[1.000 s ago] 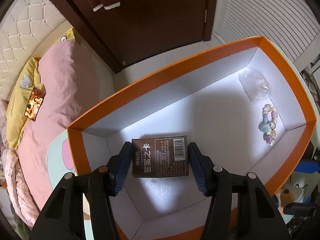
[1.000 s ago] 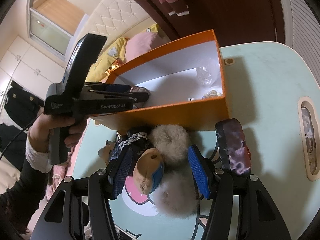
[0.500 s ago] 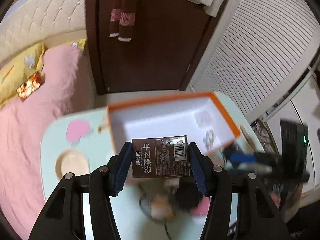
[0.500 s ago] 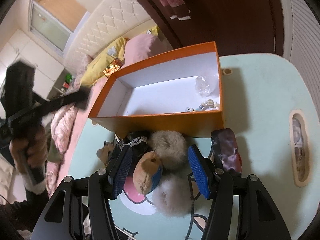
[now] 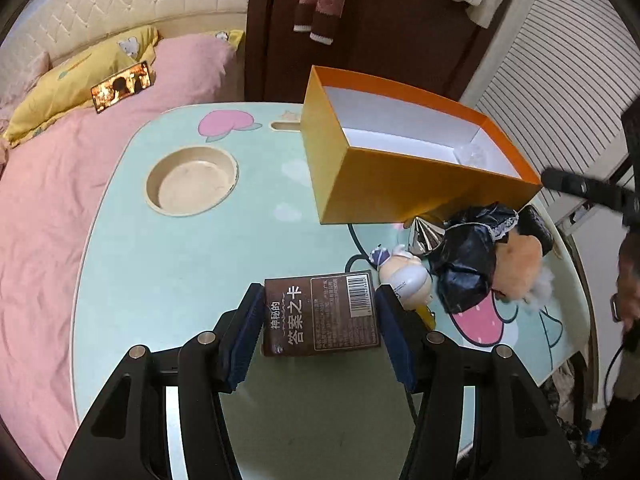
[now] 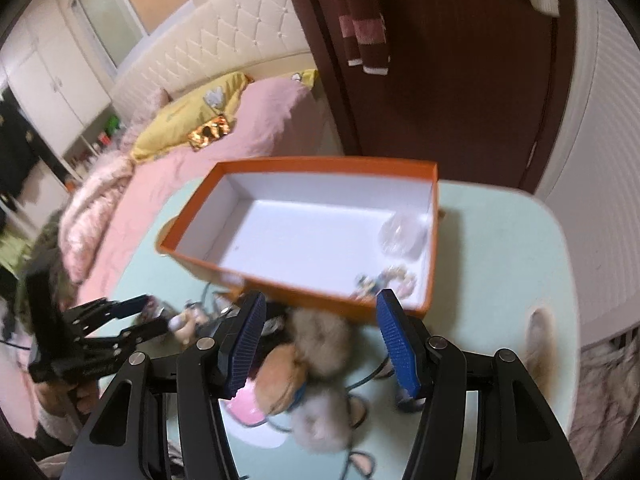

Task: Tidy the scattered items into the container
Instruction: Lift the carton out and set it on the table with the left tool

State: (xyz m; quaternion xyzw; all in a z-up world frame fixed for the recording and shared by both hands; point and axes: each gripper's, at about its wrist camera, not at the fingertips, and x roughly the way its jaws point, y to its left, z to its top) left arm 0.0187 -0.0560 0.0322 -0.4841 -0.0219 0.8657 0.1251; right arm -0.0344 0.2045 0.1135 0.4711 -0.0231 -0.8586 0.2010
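Left wrist view: I found my left gripper clamped on the card box, short of the orange container, which lay ahead-right; the right gripper stood apart, empty.

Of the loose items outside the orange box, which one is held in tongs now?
The brown card box, clamped between the left tongs. The plush toys and black bag lie loose on the table; the right tongs are open, holding nothing.

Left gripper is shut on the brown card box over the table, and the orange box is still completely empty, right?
Not quite. The left gripper does grip the brown barcoded card box, but the orange cardboard box is not empty: the right wrist view shows a clear plastic wrapper and a beaded bracelet inside.
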